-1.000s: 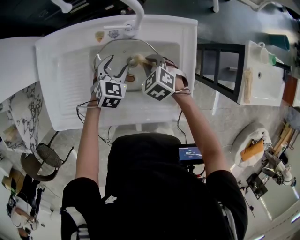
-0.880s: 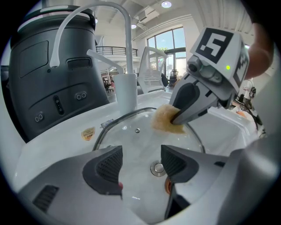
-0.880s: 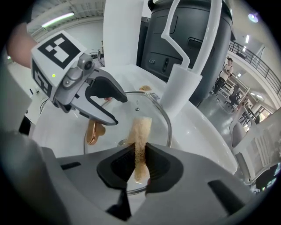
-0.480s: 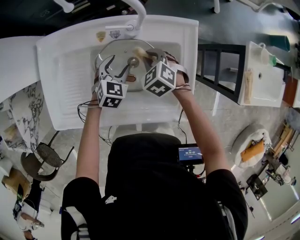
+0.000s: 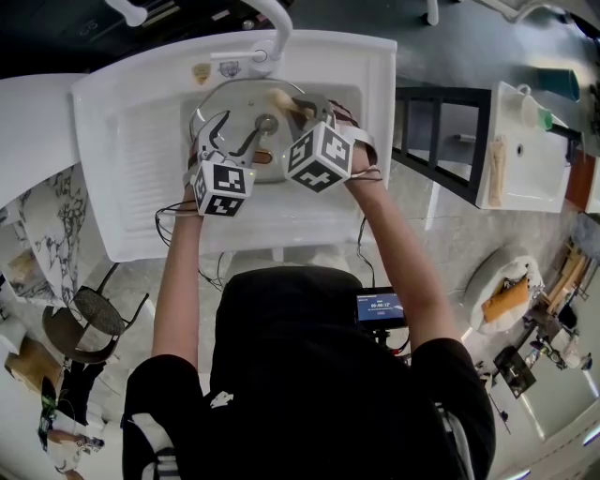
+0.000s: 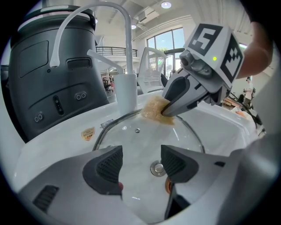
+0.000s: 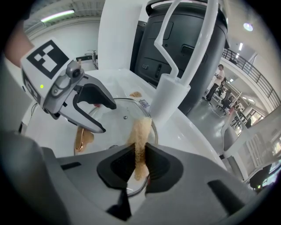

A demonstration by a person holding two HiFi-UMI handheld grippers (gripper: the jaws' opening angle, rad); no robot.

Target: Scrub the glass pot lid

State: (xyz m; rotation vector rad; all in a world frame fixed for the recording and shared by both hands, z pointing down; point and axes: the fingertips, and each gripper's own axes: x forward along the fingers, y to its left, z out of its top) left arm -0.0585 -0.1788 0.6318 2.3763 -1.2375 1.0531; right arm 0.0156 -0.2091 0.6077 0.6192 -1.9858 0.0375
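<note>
- Both bare forearms reach forward over the white sink [image 5: 141, 150], side by side, the grippers' marker cubes turned up toward the head camera.
- The left gripper [image 5: 230, 136] hangs over the side of the glass pot lid [image 5: 239, 98] farthest from the tap [image 5: 267, 28]. Its jaws are spread and grip nothing, and the lid's knob [image 6: 156, 168] shows through the gap.
- The right gripper [image 5: 298, 111] points toward the tap, its jaws pressed together on a tan sponge [image 7: 140, 140].
- The sponge's free end lies on the lid's rim, just in front of the tap's base.
- The lid lies in the basin directly below the tap.
- A second ago the sponge was by the knob; it has since gone up to the rim nearest the tap, the right gripper with it.
- The left gripper has hardly shifted.
</note>
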